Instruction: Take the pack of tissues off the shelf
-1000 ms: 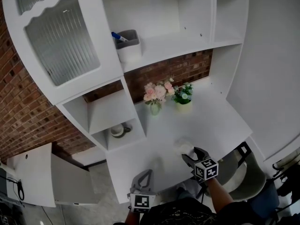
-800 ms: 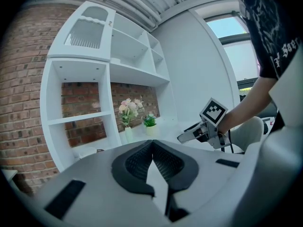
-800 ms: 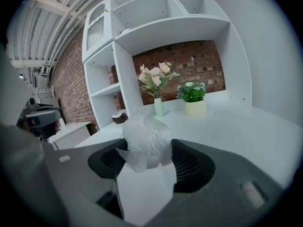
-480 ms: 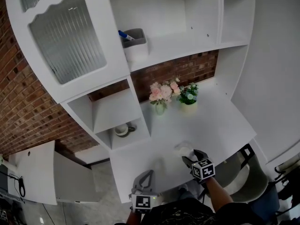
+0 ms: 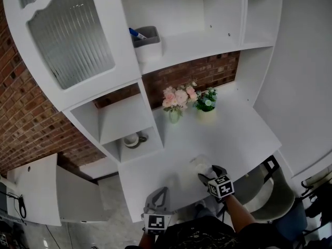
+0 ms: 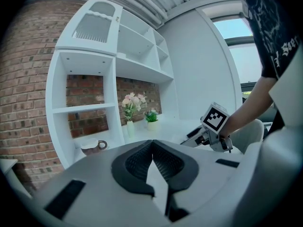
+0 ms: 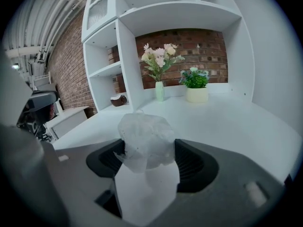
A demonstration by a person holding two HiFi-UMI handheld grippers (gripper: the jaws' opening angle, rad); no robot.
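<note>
Two grippers sit at the front edge of the desk point(image 5: 236, 134) in head view. The right gripper point(image 5: 206, 173) has the pack of tissues point(image 5: 199, 164) at its tips, low over the desk and well clear of the shelf point(image 5: 192, 44). The left gripper point(image 5: 161, 192) idles nearby.

Left gripper view: jaws pressed together, nothing between them.

Right gripper view: the pack fills the gap, both pads touching its wrapper, and the jaws have just been easing apart. I judge the removal done; only set-down and release remain.
</note>
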